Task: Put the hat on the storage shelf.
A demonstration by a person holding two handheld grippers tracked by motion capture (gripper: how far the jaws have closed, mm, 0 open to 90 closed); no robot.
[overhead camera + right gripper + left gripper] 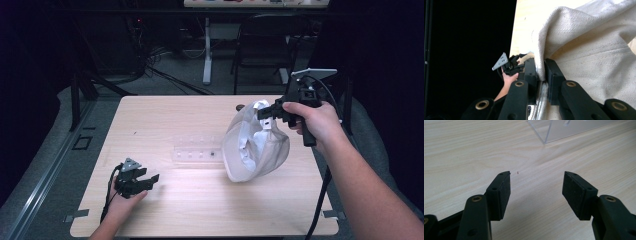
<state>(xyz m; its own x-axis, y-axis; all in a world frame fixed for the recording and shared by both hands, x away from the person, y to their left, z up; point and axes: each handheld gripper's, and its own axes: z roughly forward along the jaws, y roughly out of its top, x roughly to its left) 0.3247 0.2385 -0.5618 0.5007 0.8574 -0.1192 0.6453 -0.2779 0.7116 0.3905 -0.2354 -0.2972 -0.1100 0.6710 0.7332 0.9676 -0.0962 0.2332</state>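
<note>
Over the wooden table [200, 120], the right gripper [267, 112] pinched the cloth bag [250, 150] aloft by its rim, leaving its mouth hanging open, while the left gripper [150, 180] rested open-jawed and empty

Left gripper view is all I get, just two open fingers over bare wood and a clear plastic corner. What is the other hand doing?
Observer: The right gripper holds a white cloth bag up off the table.
Operator: Is the grip solid?
Observer: In the right gripper view, its fingers are shut on a fold of the bag's edge.
Operator: And that plastic corner, what is it?
Observer: A clear plastic tray lying flat mid-table, just left of the hanging bag.
Operator: Where is my gripper relative to it?
Observer: The left gripper sits low near the table's front left, apart from the tray.
</note>
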